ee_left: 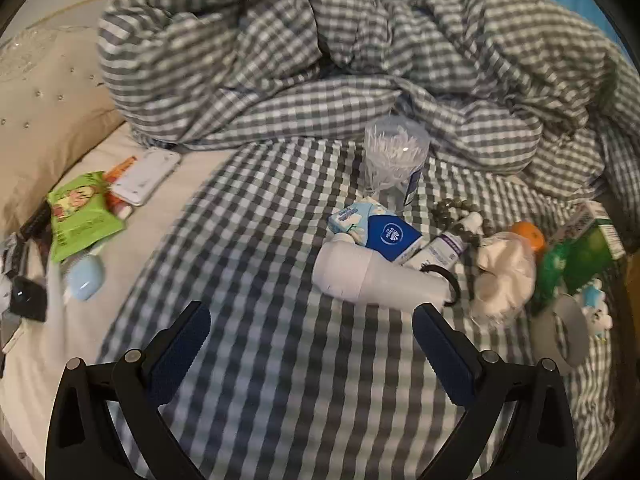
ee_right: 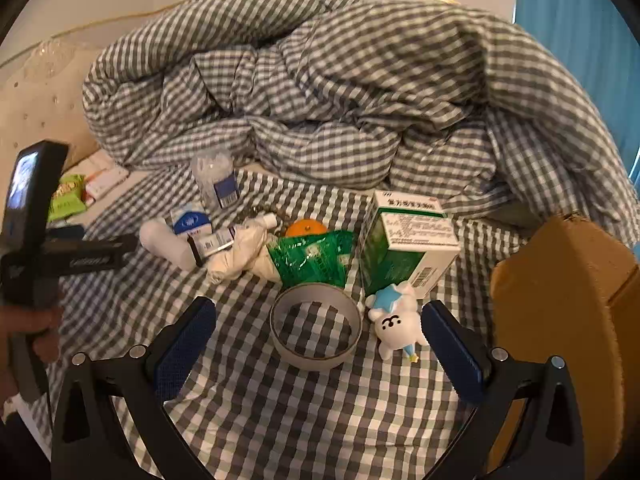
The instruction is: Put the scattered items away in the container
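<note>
Right wrist view: right gripper (ee_right: 319, 330) jaws spread wide, empty, over tape ring (ee_right: 316, 326) on bed (ee_right: 280, 420); cardboard box (ee_right: 560, 300) just right. Left gripper (ee_left: 311, 330) jaws likewise released, near white bottle (ee_left: 372, 274).

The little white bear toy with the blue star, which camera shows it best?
The right wrist view: the white bear toy lies whole and close, just beside the tape ring. The left wrist view catches it only small and distorted at the right edge.

Rumpled grey-and-white checked duvet (ee_right: 320, 92) heaped at the rear. Beige studded pillow (ee_left: 48, 120) at left; blue curtain (ee_right: 576, 40) at right
</note>
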The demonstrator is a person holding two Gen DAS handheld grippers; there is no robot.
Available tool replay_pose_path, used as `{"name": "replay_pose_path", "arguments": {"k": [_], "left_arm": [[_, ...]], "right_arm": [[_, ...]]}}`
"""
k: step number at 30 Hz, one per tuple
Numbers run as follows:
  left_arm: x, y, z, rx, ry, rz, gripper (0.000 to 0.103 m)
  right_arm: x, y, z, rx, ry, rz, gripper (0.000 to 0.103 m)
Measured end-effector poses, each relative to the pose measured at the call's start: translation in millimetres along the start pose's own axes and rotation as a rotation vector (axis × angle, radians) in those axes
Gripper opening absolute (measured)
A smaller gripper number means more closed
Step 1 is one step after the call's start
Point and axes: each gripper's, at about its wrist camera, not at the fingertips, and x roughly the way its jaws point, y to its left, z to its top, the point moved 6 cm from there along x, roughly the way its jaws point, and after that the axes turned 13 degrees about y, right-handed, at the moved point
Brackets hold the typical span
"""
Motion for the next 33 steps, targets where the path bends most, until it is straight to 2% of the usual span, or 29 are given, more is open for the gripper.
{"name": "replay_pose_path", "arguments": {"k": [4, 5, 7, 10, 11, 14, 17, 19, 20, 22, 24, 26, 28, 33], "left_arm": [[15, -13, 13, 0.002, 0.045, -0.049, 0.103], [20, -14, 16, -0.008, 0.065, -0.042, 0.103], [32, -12, 19, -0.059, 0.128, -0.007, 0.103], [43, -4, 22, -0.217, 0.181, -0.078, 0.103], [45, -4, 23, -0.247, 0.184, -0.077, 0.103], [49, -12, 30, -0.281, 0.193, -0.055, 0.103], [62, -23, 33, -0.299, 0.238, -0.052, 0.103], [70, -26, 33, -0.308, 0.249, -0.038, 0.093], [71, -27, 33, -0.303, 0.239, -0.030, 0.078], [66, -26, 33, -0.281, 0.213, -0.007, 0.069], [60, -23, 31, -0.267, 0.196, -0.015, 0.051], [53, -17, 28, -0.251, 0.185, -0.015, 0.051], [45, -9, 25, -0.239, 0.150, 0.010, 0.051], [19, 2, 15, -0.182, 0.107, -0.011, 0.051]], "right_arm": [[6, 0, -4, -0.005, 0.008, 0.003, 0.103], [7, -1, -5, -0.006, 0.009, 0.001, 0.103], [9, -4, -6, 0.000, 0.014, -0.002, 0.103], [10, -7, -6, 0.016, 0.018, 0.007, 0.103], [10, -8, -7, 0.019, 0.018, 0.010, 0.103], [7, -8, -8, 0.010, 0.015, 0.006, 0.103], [3, -8, -11, 0.001, 0.006, -0.004, 0.103], [0, -10, -12, 0.002, 0.007, -0.001, 0.103], [0, -11, -13, 0.001, 0.009, -0.001, 0.103], [-2, -13, -14, -0.010, 0.007, -0.006, 0.103], [-2, -14, -15, -0.024, 0.001, -0.008, 0.103], [2, -13, -15, -0.021, 0.013, 0.013, 0.103], [1, -10, -14, -0.018, 0.002, 0.072, 0.103], [13, 8, -11, -0.076, 0.021, 0.084, 0.103]]}}
